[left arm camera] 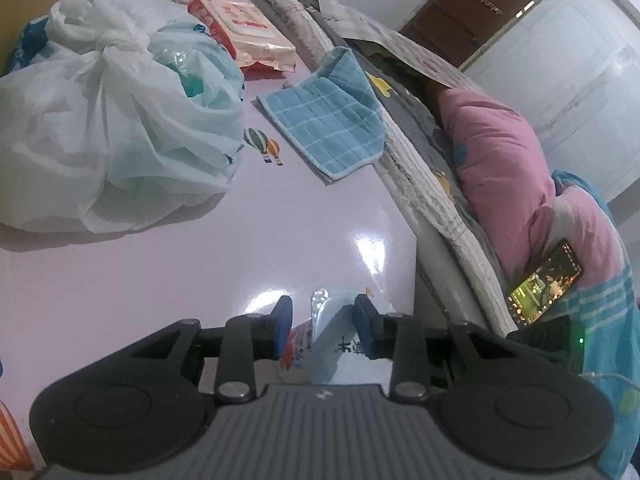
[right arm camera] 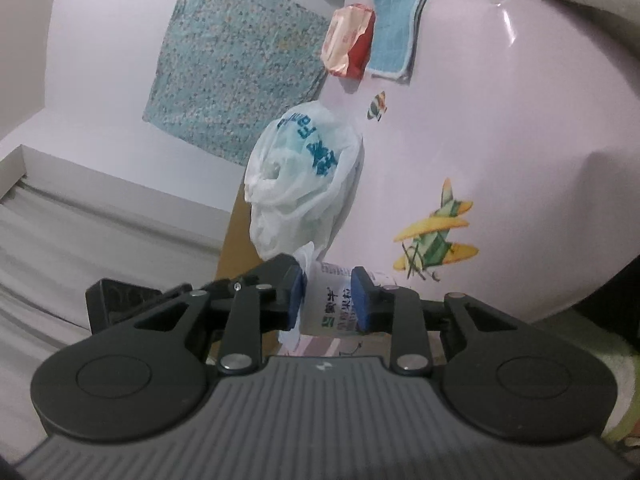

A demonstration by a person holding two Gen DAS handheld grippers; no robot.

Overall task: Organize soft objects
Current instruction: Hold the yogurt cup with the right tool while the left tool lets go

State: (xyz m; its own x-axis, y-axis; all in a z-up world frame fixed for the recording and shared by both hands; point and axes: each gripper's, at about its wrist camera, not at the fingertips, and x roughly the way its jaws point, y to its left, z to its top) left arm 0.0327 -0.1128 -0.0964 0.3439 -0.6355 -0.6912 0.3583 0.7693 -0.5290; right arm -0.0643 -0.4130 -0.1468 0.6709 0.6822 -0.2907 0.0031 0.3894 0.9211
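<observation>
Sitting between both grippers' blue pads at lower centre, tissue pack, left gripper clamping it, right gripper clamping too.

The left claw and the right claw look alike: a grey ribbed housing with a small white mark at its front edge, flanked by two black round discs. From these run black linkage bars pinned with silver round-headed screws. Each bar ends in a black finger faced with a blue pad; the right claw's pads match.
</observation>
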